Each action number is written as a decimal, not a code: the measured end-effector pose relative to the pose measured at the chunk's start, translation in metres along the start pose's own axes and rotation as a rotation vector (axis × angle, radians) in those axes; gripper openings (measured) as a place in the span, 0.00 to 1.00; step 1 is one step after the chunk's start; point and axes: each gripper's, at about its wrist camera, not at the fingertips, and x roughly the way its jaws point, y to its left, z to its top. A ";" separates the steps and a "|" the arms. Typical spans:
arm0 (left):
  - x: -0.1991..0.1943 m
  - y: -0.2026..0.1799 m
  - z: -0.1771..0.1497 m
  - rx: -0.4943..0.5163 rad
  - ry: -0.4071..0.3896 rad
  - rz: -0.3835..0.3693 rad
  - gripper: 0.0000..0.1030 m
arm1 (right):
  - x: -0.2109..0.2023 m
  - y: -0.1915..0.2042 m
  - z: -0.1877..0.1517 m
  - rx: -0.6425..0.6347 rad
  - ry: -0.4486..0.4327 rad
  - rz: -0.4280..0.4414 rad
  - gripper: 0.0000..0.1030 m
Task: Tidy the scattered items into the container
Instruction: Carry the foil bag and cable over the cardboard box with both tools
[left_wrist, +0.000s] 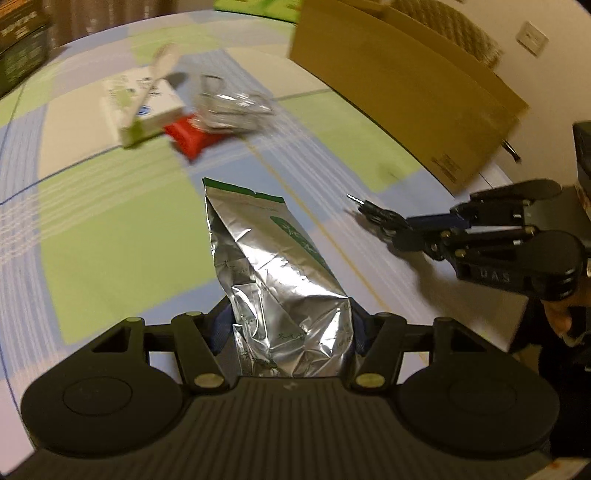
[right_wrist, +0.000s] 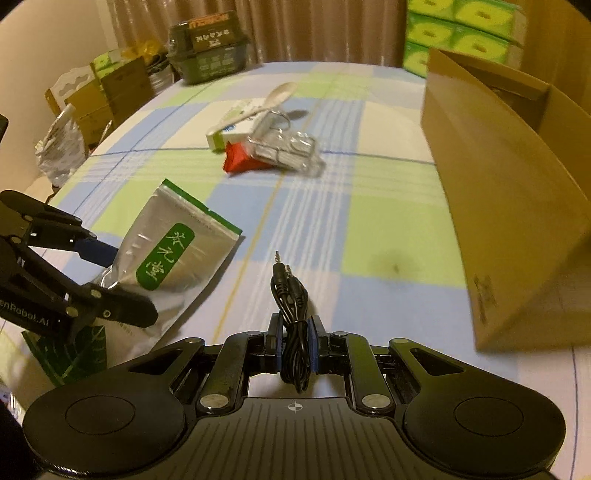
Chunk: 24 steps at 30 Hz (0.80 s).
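L gripper (right_wrist: 110, 273) at 9 o'clock in the R wrist view, clamped on the crinkled silver foil pouch w/ green label (right_wrist: 173, 254), pouch lifted off the blue-green checked tablecloth (right_wrist: 314, 221). Centre, 6 o'clock: R gripper (right_wrist: 295, 338) pinched tight on a coiled black audio cable (right_wrist: 291, 314), plugs pointing 12. Pile at 12: white spoon (right_wrist: 273, 96), white carton (right_wrist: 236, 125), red packet (right_wrist: 240, 158), clear bag (right_wrist: 291, 147). Brown cardboard box (right_wrist: 498, 206) at 3, open-topped.
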 end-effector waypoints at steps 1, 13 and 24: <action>0.000 -0.005 -0.002 0.002 0.006 0.000 0.55 | -0.003 0.000 -0.004 -0.001 0.004 0.001 0.10; 0.003 -0.039 -0.010 0.000 0.065 0.034 0.59 | -0.019 -0.015 -0.028 0.085 -0.007 0.025 0.11; 0.011 -0.041 -0.013 -0.024 0.095 0.071 0.65 | -0.016 -0.008 -0.026 -0.020 -0.022 0.023 0.11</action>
